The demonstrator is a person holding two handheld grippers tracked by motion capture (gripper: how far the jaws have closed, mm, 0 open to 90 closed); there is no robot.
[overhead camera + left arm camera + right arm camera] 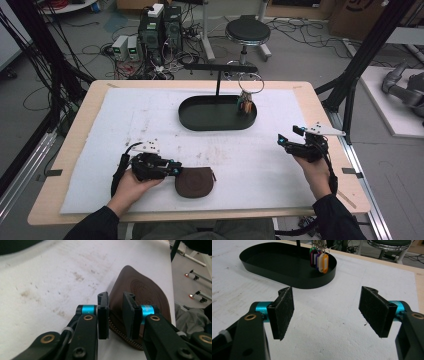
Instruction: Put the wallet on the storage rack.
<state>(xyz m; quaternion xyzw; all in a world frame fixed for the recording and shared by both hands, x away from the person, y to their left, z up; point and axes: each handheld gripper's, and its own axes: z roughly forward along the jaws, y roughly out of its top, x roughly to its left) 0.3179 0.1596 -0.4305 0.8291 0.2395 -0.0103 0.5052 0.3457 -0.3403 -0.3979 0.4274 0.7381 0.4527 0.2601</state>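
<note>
A brown zipped pouch [195, 182] lies flat on the white mat near the front edge. My left gripper [177, 167] lies low at the pouch's left end. In the left gripper view the pouch [142, 290] lies just ahead, and its zipper edge runs under my left gripper [116, 315]. The jaws there stand close together with a narrow gap, and the pads do not visibly press the pouch. My right gripper [287, 137] hovers over the right of the mat. In its own view my right gripper [327, 312] is wide open with nothing between the pads.
A black oval tray [200, 125] sits at the back centre, with a bunch of coloured key tags [245, 106] hanging into its right end from a black stand [220, 67]. The tray [287, 282] and tags [319, 260] lie ahead of the right gripper.
</note>
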